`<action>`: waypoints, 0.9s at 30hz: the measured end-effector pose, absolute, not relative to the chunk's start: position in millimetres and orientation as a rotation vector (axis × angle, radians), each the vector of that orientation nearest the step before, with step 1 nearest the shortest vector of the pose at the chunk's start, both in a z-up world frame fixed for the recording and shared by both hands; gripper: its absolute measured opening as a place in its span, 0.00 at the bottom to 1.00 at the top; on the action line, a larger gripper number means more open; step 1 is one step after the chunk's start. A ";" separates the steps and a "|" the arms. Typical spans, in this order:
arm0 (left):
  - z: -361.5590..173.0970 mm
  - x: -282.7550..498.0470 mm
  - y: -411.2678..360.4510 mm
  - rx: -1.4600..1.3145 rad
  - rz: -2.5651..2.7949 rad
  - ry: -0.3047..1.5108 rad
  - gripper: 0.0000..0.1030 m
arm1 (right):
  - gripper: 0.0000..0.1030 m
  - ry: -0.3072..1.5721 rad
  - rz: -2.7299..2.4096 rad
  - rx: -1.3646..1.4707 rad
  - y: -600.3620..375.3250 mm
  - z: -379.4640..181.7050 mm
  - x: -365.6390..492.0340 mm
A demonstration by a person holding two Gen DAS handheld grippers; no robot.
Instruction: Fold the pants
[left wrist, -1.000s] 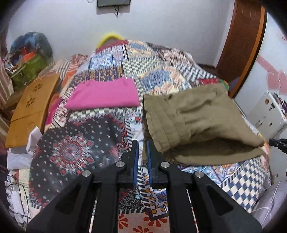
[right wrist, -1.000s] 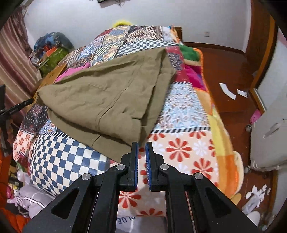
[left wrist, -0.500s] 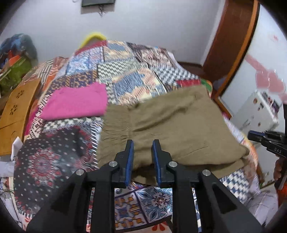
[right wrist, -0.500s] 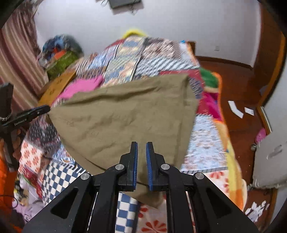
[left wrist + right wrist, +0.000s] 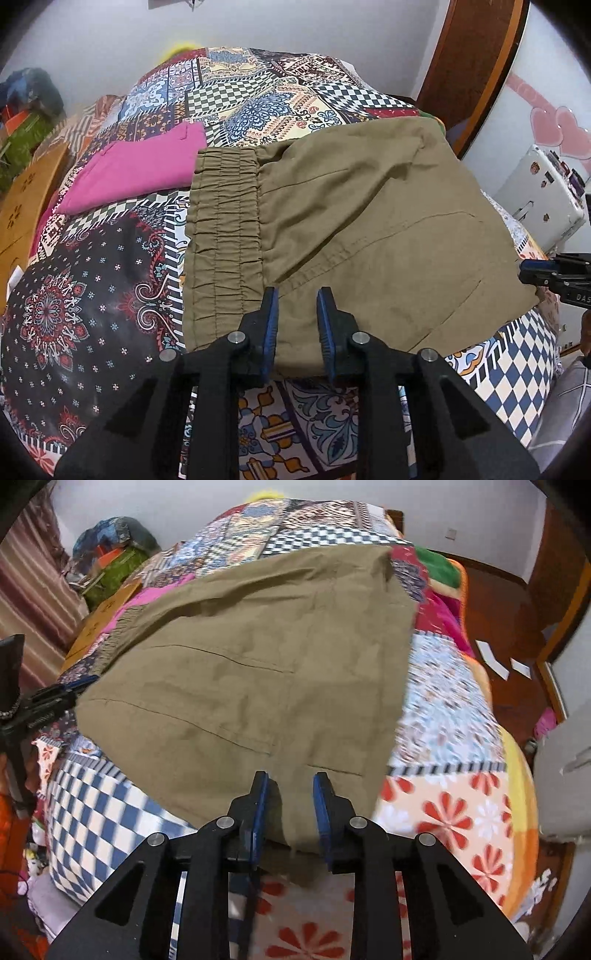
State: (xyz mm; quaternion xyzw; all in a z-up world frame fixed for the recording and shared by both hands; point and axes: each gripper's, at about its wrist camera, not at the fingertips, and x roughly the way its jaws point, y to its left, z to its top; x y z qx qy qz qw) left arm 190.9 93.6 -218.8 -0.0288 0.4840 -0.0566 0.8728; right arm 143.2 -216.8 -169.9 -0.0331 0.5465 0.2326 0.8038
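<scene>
Olive-brown pants lie folded on the patchwork bedspread, the elastic waistband at their left end. My left gripper is open, its jaws over the pants' near edge just right of the waistband. In the right wrist view the pants fill the middle. My right gripper is open over their near edge. Each gripper also shows in the other's view: the right one at the pants' right end, the left one at the left end.
A folded pink garment lies on the bedspread left of and behind the pants. A wooden board leans at the bed's left side. A white appliance and a wooden door stand on the right. The floor lies beyond the bed.
Both grippers have opened and moved in over the pants' near edge. The pants now lie flatter and more spread out.
</scene>
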 end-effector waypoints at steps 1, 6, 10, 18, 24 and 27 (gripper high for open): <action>-217.9 191.1 97.0 -0.069 -0.126 1.015 0.23 | 0.21 1.173 0.489 -0.071 -222.8 -170.1 142.3; -199.4 189.5 105.6 -0.102 -0.142 1.014 0.30 | 0.22 1.188 0.410 -0.082 -239.5 -162.8 146.7; -172.5 192.1 121.7 -0.072 -0.044 0.926 0.60 | 0.22 1.158 0.370 -0.064 -252.9 -147.3 156.8; -170.7 243.7 156.3 -0.146 0.034 0.931 0.60 | 0.38 1.028 0.356 -0.024 -244.0 -117.6 205.4; -189.7 286.7 155.9 -0.107 0.029 0.974 0.60 | 0.39 1.000 0.366 0.015 -233.1 -119.4 256.1; -198.0 303.9 155.2 -0.072 0.007 0.991 0.61 | 0.39 1.002 0.358 -0.014 -225.4 -126.3 283.3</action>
